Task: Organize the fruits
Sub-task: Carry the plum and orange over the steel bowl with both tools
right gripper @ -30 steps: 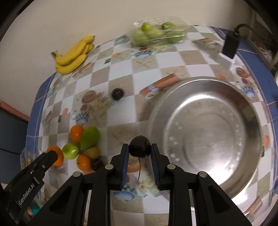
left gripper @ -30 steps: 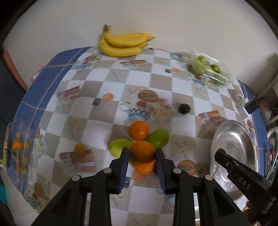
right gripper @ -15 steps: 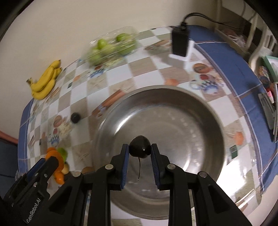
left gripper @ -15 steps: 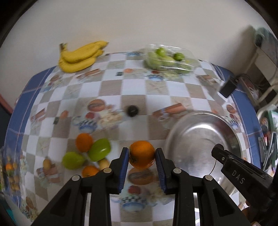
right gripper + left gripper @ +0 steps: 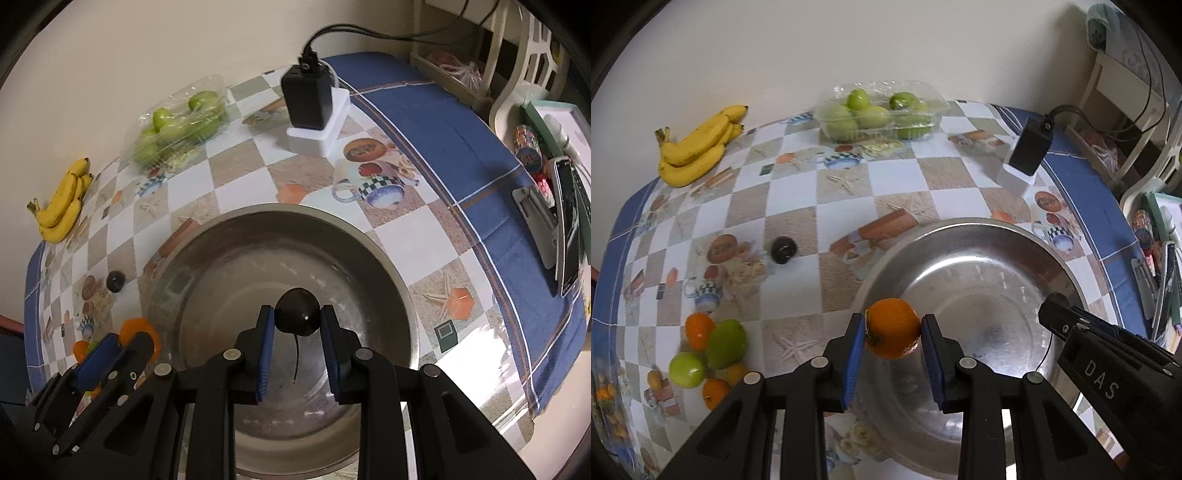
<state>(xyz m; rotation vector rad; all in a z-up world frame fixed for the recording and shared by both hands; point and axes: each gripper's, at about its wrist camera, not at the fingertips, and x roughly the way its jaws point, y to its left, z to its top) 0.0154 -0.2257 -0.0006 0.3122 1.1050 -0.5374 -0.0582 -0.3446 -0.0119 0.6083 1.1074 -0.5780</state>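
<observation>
The steel bowl (image 5: 391, 258) holds no fruit yet; its brushed, shallow, round interior shows only dull reflections, so sorting appears to be at an early stage. The left tongs (image 5: 893, 334) are pinching an orange (image 5: 892, 326), a round, pebble-skinned fruit, above the near left rim of the bowl. The right tongs (image 5: 297, 320) are clamped on a dark cherry (image 5: 297, 312), glossy and smooth, its thin stem hanging below, over the middle of the bowl. Neither fruit has been released. Left on the table (image 5: 905, 177), which carries a slick printed chequered cloth with a blue border: a cluster of oranges and green fruits (image 5: 705, 354) at the left edge, a second dark fruit (image 5: 783, 250) lying alone, a bunch of curved yellow bananas (image 5: 698, 146) by the wall, and a clear crinkled plastic tray of green fruits (image 5: 879, 110). Judged so, most of the work remains. A black adapter on a white block (image 5: 314, 107) stands beyond the bowl.
</observation>
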